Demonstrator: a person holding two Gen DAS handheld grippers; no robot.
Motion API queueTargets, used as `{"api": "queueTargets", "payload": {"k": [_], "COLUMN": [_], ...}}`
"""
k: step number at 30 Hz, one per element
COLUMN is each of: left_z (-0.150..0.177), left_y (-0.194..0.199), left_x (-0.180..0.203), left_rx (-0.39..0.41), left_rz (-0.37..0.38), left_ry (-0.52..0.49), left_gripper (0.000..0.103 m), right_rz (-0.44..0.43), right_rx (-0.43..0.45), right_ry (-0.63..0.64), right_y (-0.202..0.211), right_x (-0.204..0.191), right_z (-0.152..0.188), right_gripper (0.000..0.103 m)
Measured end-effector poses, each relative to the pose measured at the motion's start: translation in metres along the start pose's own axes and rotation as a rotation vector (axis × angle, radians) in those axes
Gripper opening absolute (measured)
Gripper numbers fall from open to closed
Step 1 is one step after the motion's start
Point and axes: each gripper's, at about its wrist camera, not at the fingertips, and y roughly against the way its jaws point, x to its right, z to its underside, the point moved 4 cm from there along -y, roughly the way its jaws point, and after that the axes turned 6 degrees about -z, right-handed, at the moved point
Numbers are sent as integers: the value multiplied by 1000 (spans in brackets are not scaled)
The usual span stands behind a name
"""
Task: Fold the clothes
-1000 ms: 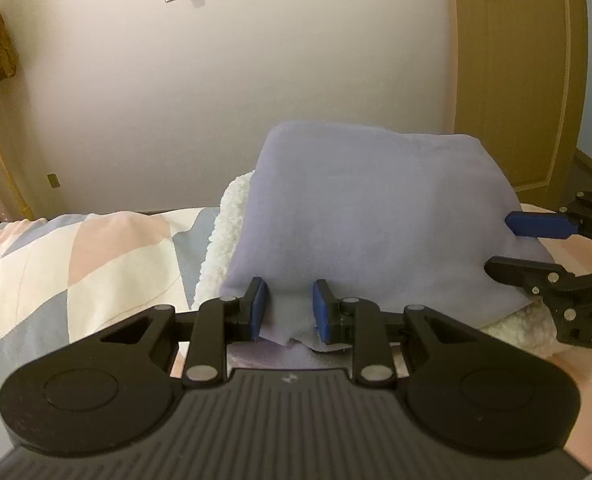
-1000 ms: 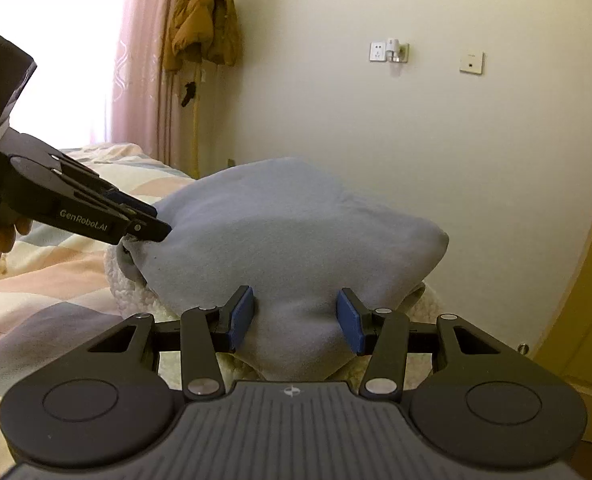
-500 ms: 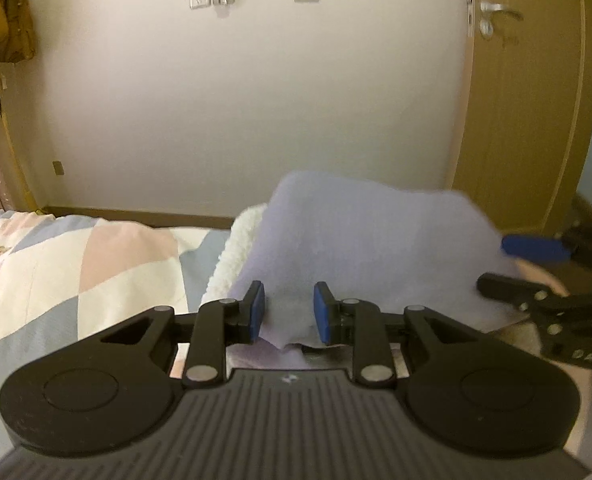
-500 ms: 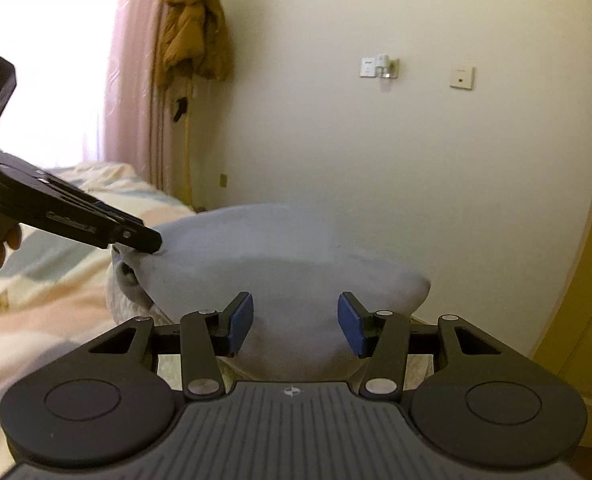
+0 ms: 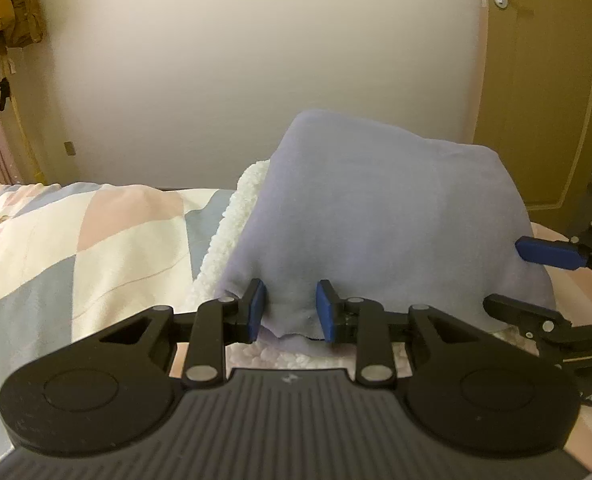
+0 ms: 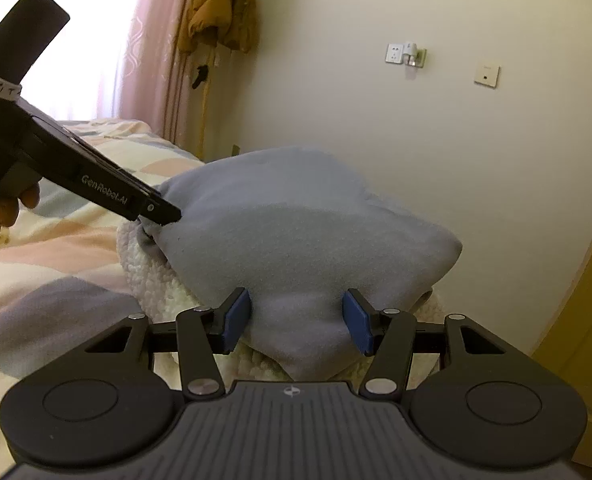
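Far left, against the wall: a mustard jacket (image 5: 5,12) hung beside a pink curtain (image 6: 143,40). Below it, a patchwork quilt (image 5: 95,240) in cream, pink and grey spread over the bed.

Left of centre: left claw (image 5: 289,312), jaws easing apart, a rumpled near edge of the lavender fleece garment (image 5: 376,216) between the blue pads, cloth touching them but slackly; grip judged as being let go. In the right wrist view, the same claw (image 6: 157,212) nosed into the garment's left corner, a hand (image 6: 3,212) behind it.

Centre: garment heaped on the bed near its far right part, lavender outer face doubled over, white sherpa lining (image 5: 231,216) peeping out along the left and near edges. Bulky, soft, likely to spring open.

Right: right claw (image 6: 296,320), jaws widening, a nub of lavender cloth between the pads, barely pressed. Same claw (image 5: 528,276) visible at the garment's right edge, standing open.

Progress, as a judgement: one fold laid over and being released; edges uneven, lining showing, so smoothing and at least another fold left.

Far right: a tan door (image 5: 536,80).
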Motion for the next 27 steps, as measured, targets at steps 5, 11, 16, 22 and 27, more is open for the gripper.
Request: {"api": "queueTargets", "payload": {"k": [5,11,16,22,27], "left_z": [-12,-17,2,27,17], "left_y": [19,44,74,132,218], "left_x": [4,15,31,35,29], "left_rx": [-24,-91,-210,-361,-368], "left_rz": [-21,-73,-79,-121,-192], "left_ry": [17,33,94,169,193], "left_gripper": [32,47,67,79,100], "right_rz": [-7,-35,-46,19,53], "right_rx": [7,-11,-103,-188,-236], "right_ry": [-67,-129,-312,-490,-511], "right_y": [11,35,71,133,192], "right_x": [11,15,18,17,-2], "right_z": [-18,-26,-27,-42,-84], "right_gripper": [62,66,77,86,95]}}
